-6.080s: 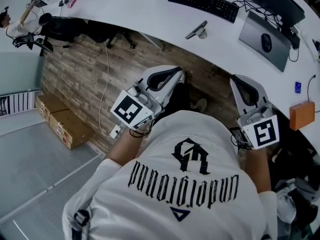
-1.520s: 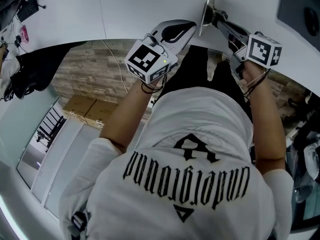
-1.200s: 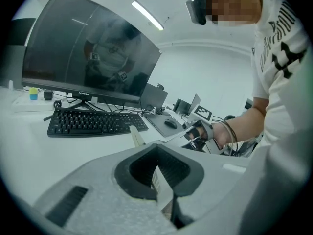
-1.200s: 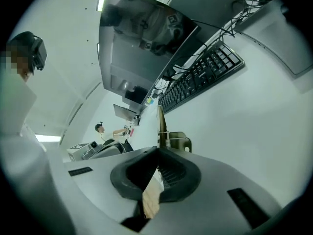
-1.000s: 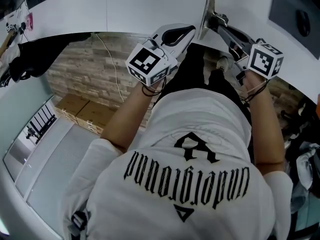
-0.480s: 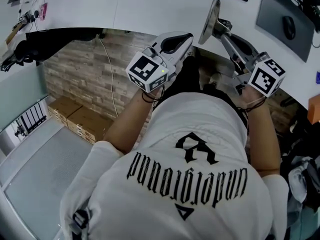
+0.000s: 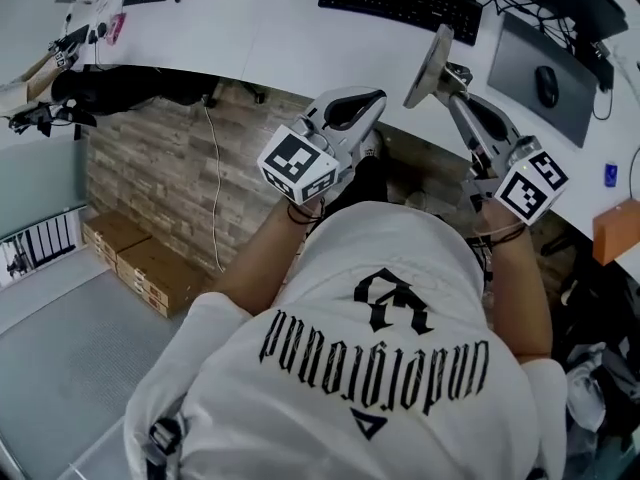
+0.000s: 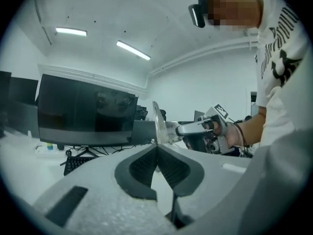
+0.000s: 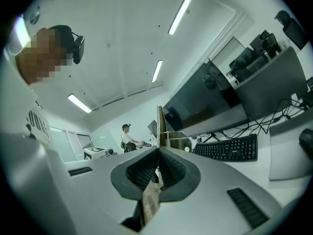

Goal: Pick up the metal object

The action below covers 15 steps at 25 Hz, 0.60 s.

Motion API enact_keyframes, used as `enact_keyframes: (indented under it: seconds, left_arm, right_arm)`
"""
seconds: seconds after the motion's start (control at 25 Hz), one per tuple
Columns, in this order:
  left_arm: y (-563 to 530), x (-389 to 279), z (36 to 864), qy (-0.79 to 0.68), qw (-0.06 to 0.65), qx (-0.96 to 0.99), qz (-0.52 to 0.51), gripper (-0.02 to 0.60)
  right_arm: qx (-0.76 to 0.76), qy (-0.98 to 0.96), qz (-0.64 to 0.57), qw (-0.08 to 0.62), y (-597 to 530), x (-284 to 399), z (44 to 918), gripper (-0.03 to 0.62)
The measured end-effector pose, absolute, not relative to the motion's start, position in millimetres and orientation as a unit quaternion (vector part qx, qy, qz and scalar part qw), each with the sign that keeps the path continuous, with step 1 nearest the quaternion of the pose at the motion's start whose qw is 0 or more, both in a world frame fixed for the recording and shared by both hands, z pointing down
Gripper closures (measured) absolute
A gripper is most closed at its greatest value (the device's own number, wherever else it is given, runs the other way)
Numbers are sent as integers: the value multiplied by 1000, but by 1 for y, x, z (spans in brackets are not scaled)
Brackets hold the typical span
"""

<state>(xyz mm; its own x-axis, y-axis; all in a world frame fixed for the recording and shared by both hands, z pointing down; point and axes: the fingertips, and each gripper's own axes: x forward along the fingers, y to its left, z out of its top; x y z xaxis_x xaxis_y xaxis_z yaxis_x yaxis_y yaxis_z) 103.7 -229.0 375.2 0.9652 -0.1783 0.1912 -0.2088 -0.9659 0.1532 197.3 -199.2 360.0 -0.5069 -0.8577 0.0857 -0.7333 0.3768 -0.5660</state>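
Observation:
The metal object (image 7: 433, 61), a flat shiny plate with a small bracket and spring behind it, is held up in the air in front of the white desk (image 7: 270, 38). My right gripper (image 7: 457, 81) is shut on its bracket end. In the right gripper view the plate (image 9: 161, 123) stands edge-on straight above the closed jaws. My left gripper (image 7: 371, 98) hovers to the left of the object, shut with nothing between its jaws. In the left gripper view the plate (image 8: 157, 125) stands just beyond the left jaws, with the right gripper (image 8: 182, 129) gripping it from the right.
A black keyboard (image 7: 400, 3) lies on the desk, with a grey mat (image 7: 522, 60) and mouse (image 7: 547, 86) to its right. An orange box (image 7: 612, 230) sits at the right edge. Cardboard boxes (image 7: 140, 258) lie on the wooden floor at the left. A person (image 9: 128, 136) sits far off.
The right gripper has drawn back from the desk edge with the metal object, which now tilts more to the right. The left gripper stayed beside it. The keyboard has come into view.

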Motion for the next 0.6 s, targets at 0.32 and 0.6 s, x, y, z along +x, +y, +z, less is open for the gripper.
enact_keyframes:
  seconds: [0.32, 0.6]
  left_arm:
    - [-215, 105, 318, -103, 32, 992, 59, 567]
    - [-210, 102, 274, -112, -8, 993, 36, 567]
  right_arm:
    - [-484, 848, -187, 109, -175, 196, 291, 577]
    - [-480, 859, -132, 117, -160, 197, 240, 577]
